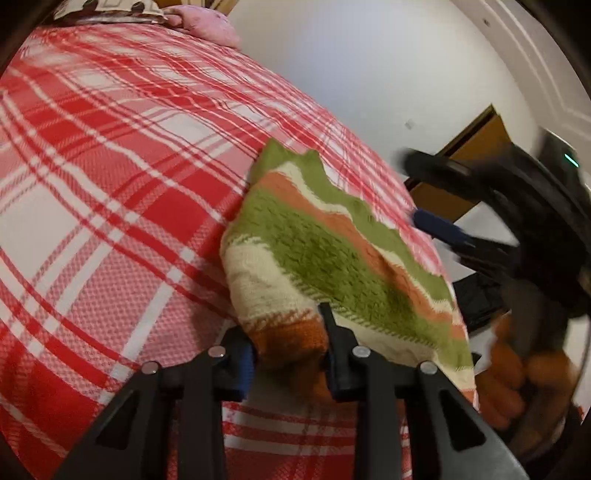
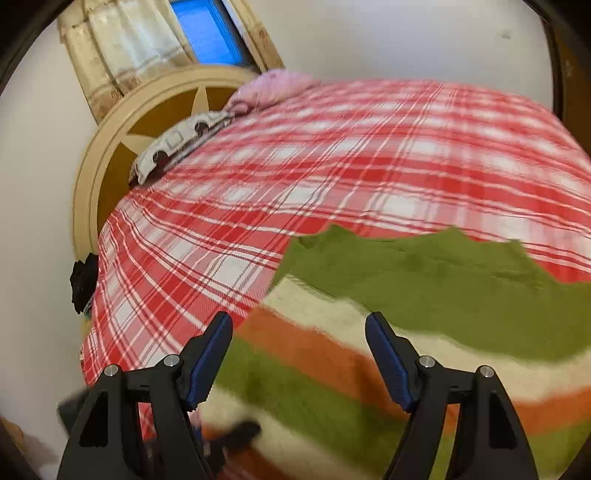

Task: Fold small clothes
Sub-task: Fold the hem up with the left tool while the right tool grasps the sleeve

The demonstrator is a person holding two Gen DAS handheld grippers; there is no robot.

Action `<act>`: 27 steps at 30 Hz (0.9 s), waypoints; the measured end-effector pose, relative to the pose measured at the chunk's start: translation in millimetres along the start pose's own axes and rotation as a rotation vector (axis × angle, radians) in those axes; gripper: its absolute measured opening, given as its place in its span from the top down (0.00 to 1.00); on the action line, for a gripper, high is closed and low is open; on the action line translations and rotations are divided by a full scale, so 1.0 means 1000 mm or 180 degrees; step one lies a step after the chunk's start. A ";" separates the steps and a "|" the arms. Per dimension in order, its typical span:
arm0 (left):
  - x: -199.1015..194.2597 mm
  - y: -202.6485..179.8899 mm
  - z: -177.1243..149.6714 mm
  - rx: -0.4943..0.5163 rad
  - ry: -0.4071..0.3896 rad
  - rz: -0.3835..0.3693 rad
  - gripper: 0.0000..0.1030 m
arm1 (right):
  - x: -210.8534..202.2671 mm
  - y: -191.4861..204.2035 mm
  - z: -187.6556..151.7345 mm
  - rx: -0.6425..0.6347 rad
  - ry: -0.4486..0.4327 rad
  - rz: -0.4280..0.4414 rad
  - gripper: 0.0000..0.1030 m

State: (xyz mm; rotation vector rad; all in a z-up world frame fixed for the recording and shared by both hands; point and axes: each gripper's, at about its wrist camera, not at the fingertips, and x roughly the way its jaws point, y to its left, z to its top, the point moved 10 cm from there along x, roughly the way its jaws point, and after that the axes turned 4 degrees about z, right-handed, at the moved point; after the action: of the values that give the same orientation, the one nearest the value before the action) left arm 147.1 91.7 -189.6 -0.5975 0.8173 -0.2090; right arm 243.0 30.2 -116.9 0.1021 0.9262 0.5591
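A knitted garment [image 1: 317, 251] striped in green, orange and cream lies on the red-and-white plaid bedspread [image 1: 110, 192]. In the left wrist view my left gripper [image 1: 286, 339] is shut on its orange edge, and the cloth bunches up between the pads. My right gripper [image 1: 443, 229] shows there as a blurred dark shape off the bed's right edge. In the right wrist view my right gripper [image 2: 297, 325] stands open over the garment [image 2: 424, 288] with nothing gripped between its blue pads [image 2: 384, 354].
A pink pillow [image 2: 273, 86] and a white toy car [image 2: 177, 142] lie at the head of the bed, by a headboard [image 2: 122, 147] with a star. A curtained window [image 2: 207, 33] is behind. White wall lies past the bed's right edge.
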 end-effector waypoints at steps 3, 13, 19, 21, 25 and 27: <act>0.001 0.001 -0.001 -0.0119 -0.0067 -0.0048 0.66 | 0.037 0.004 0.003 -0.0158 0.0174 -0.0225 0.27; -0.001 -0.003 -0.002 -0.0084 -0.0073 -0.0037 0.64 | 0.099 0.008 -0.006 -0.0688 0.0612 -0.0826 0.24; 0.000 -0.009 0.003 -0.0131 -0.0014 -0.0102 0.55 | 0.109 0.005 -0.007 -0.0688 0.0801 -0.0857 0.14; 0.000 -0.011 0.003 -0.0094 -0.0057 -0.0053 0.55 | 0.110 0.005 -0.007 -0.0720 0.0887 -0.0866 0.14; 0.002 -0.023 0.001 0.0121 -0.0127 0.0141 0.62 | 0.103 0.007 -0.010 -0.0813 0.0874 -0.0897 0.30; 0.003 -0.025 0.001 0.0159 -0.0103 0.0133 0.73 | 0.095 0.000 -0.007 -0.0709 0.0810 -0.0899 0.48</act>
State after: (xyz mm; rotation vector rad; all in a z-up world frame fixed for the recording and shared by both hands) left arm 151.3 70.3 -176.3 -0.5351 0.7903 -0.1806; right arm 281.6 76.7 -190.1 -0.3031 1.0967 0.4136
